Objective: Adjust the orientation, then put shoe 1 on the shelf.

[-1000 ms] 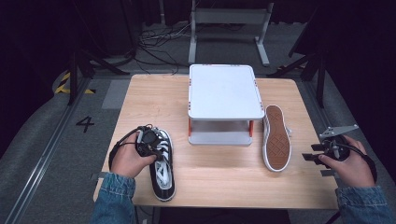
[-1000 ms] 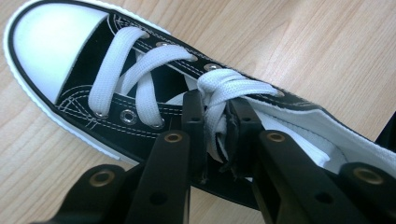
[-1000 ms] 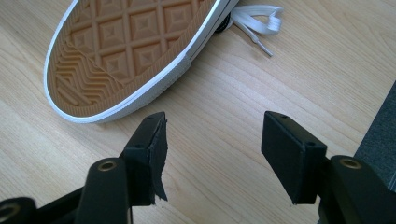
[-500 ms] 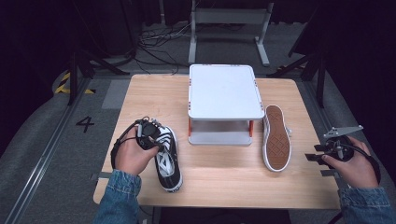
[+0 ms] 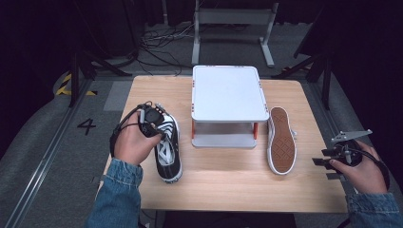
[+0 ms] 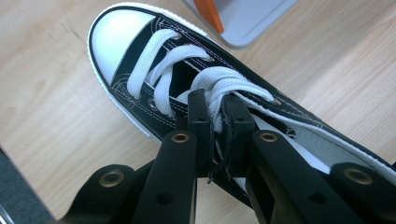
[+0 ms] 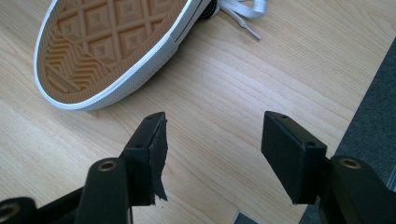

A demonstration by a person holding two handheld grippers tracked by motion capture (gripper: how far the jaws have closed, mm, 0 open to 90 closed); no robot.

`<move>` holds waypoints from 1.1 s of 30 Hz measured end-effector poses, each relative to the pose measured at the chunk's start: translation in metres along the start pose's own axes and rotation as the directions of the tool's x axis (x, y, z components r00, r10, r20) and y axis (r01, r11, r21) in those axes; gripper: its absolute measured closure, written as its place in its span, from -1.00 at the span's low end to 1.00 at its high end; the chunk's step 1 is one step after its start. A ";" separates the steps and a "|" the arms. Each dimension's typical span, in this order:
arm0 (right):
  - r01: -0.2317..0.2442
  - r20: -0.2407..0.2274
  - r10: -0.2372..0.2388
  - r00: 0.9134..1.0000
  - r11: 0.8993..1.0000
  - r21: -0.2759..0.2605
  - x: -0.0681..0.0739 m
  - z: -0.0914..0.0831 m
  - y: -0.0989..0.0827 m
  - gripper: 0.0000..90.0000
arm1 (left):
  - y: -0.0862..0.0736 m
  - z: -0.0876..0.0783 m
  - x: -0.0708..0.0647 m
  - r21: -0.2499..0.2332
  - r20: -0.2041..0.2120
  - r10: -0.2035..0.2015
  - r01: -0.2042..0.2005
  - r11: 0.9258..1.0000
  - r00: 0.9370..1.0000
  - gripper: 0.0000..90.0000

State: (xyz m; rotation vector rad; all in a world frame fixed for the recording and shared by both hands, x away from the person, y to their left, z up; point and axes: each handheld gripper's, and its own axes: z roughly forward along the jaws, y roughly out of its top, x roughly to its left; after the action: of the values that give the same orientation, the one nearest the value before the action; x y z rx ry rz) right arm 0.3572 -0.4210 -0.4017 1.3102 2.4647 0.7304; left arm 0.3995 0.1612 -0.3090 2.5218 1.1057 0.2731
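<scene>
A black high-top sneaker (image 5: 169, 153) with white laces and a white toe cap (image 6: 114, 39) is at the left of the wooden table (image 5: 223, 183). My left gripper (image 5: 154, 124) (image 6: 215, 106) is shut on its tongue and laces near the ankle opening, and the shoe looks tilted with the toe lower. The second sneaker (image 5: 281, 140) lies on its side right of the shelf, showing its tan sole (image 7: 105, 42). My right gripper (image 5: 328, 164) (image 7: 215, 135) stands open over bare wood near the table's right edge, a short way from that sole's end.
A white two-level shelf (image 5: 229, 92) with orange legs (image 6: 210, 13) stands at the middle back of the table. A loose white lace (image 7: 243, 11) trails from the second sneaker. Dark floor with cables and a metal stand surrounds the table.
My left gripper has risen with the black sneaker in its grip, and the shoe has shifted a little away from the front edge. The right gripper has stayed put.
</scene>
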 end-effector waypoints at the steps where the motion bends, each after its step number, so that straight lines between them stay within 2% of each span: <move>1: 0.000 0.000 0.000 1.000 1.000 0.000 0.000 0.000 0.000 -0.07 | 0.000 0.000 0.000 0.000 0.000 0.000 0.000 1.000 1.000 0.87; 7: -0.002 0.004 0.002 1.000 1.000 -0.006 -0.001 -0.003 -0.001 -0.07 | 0.026 -0.024 0.003 -0.017 -0.047 0.015 -0.016 1.000 0.999 0.87; 12: -0.007 0.009 0.007 1.000 1.000 -0.018 -0.002 -0.007 0.000 -0.07 | 0.049 -0.040 0.008 -0.051 -0.053 0.038 -0.041 0.998 0.998 0.87; 18: -0.003 0.010 0.003 1.000 1.000 -0.020 -0.002 -0.008 -0.001 -0.07 | 0.074 -0.050 0.007 -0.033 -0.084 0.065 -0.068 0.997 0.994 0.87; 23: -0.014 0.013 0.014 1.000 1.000 -0.021 -0.004 -0.010 -0.004 -0.07 | 0.089 -0.060 0.009 -0.061 -0.095 0.076 -0.082 0.995 0.993 0.87; 27: -0.018 0.019 0.018 1.000 1.000 -0.016 -0.004 -0.012 -0.009 -0.07 | 0.102 -0.073 0.011 -0.123 -0.110 0.065 -0.079 0.989 0.992 0.87; 28: -0.018 0.019 0.018 1.000 1.000 -0.016 -0.004 -0.012 -0.009 -0.07 | 0.102 -0.073 0.011 -0.123 -0.110 0.065 -0.079 0.989 0.992 0.87; 33: -0.032 0.027 0.033 0.999 0.999 -0.017 -0.005 -0.015 -0.015 -0.07 | 0.121 -0.076 0.007 -0.137 -0.140 0.081 -0.100 0.986 0.987 0.87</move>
State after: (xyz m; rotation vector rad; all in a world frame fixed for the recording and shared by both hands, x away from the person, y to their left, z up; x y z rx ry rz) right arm 0.3427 -0.4364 -0.3966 1.3482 2.4158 0.7343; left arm 0.4606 0.1106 -0.1896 2.4576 0.9830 0.5352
